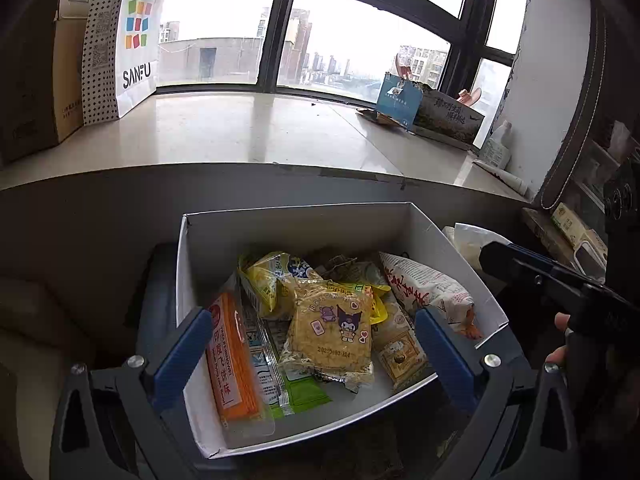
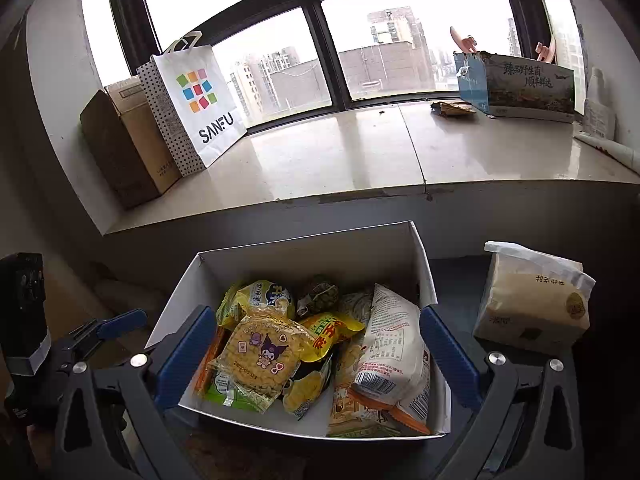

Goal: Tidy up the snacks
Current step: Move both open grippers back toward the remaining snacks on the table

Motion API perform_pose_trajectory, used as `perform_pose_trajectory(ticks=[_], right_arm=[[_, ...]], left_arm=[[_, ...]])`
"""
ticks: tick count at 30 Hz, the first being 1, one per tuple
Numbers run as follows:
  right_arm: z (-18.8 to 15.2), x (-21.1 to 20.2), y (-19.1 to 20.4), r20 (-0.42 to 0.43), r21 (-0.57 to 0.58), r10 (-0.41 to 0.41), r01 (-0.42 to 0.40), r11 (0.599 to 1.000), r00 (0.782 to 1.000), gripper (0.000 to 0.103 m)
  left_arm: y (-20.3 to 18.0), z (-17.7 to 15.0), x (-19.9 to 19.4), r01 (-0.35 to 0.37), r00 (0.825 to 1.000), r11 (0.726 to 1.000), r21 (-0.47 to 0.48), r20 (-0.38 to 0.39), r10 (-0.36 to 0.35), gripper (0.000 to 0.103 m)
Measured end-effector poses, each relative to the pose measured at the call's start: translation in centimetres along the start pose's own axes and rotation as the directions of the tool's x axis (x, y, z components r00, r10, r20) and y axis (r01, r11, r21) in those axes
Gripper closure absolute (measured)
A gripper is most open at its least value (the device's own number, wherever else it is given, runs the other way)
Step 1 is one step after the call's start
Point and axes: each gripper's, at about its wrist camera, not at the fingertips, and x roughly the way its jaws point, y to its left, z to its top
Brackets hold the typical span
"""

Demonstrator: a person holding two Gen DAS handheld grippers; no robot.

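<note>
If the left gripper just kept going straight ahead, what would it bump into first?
Probably the round yellow cartoon-printed snack pack lying on top in the white box; the open left gripper frames it, though depth is uncertain.

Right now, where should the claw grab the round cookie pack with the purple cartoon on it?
Grab the cookie pack by its crinkled near edge, coming from above. It lies flat on top of the other snacks in the white box, so only its thin edge fits between the fingers.

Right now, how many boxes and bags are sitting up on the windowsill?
3, maybe more hidden. A brown cardboard box stands at the left end, the white SANFU paper bag leans right beside it, and a torn blue printed box sits at the right end of the windowsill.
</note>
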Motion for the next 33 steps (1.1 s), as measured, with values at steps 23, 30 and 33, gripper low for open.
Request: perform_pose_trajectory(ticks=[23,30,33], right_arm=[[-15.4,-15.7,-3.6,0.109,-0.051,0.116,-0.111,0.993,0.987,0.000],[-20.6,-14.8,-6.7,0.059,0.058,0.073,-0.077,0.995,0.996,0.000],[-21.3,-13.4,-7.0,-0.001,0.046,0.061,-0.060,0.997,0.998,0.000]], left_arm=[[-5.7,-14.0,-10.1,0.104,0.994,0.984,0.147,0.028,-0.109,0.000],[-6.4,-18.5,-11.2,0.142,0.989,0.978,0.151,0.015,-0.146,0.000],[-6.4,-19.1,-11.2,0.145,0.989,0.978,0.152,0.011,-0.148,0.000]])
